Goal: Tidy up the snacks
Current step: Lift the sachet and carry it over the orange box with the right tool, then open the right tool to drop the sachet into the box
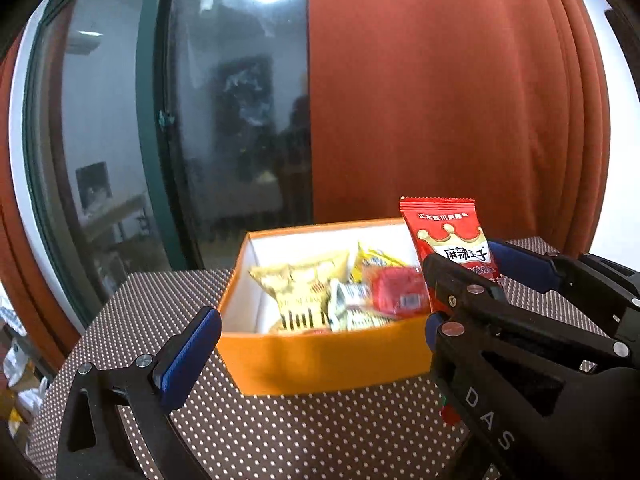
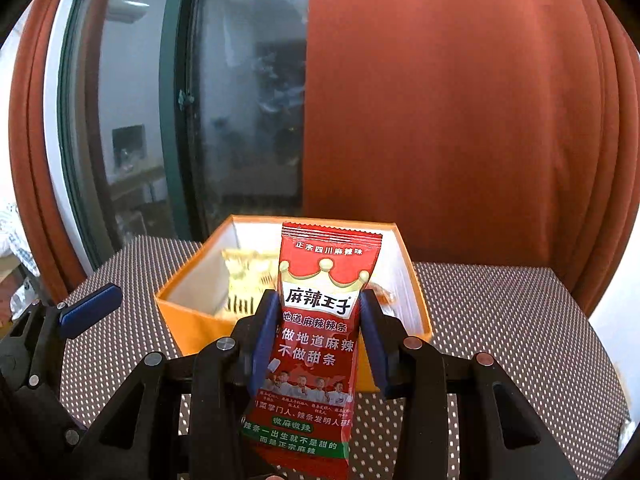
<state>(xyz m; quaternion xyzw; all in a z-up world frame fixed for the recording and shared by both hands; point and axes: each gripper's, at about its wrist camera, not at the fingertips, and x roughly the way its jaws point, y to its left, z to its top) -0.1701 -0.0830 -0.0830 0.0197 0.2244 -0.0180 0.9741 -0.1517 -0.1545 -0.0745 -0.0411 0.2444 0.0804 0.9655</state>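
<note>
Orange box [image 1: 320,360] top open; snacks [image 1: 344,300] seemingly half-fill it.

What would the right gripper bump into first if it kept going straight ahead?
Probably the orange cardboard box: the right gripper, shut on the red snack packet, points at its near wall. Depth is unclear.

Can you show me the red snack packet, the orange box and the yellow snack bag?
red snack packet [image 2: 318,308]: right wrist view, white label.
orange box [image 1: 320,360]: left wrist view, front wall.
yellow snack bag [image 1: 304,284]: left wrist view, front.
</note>
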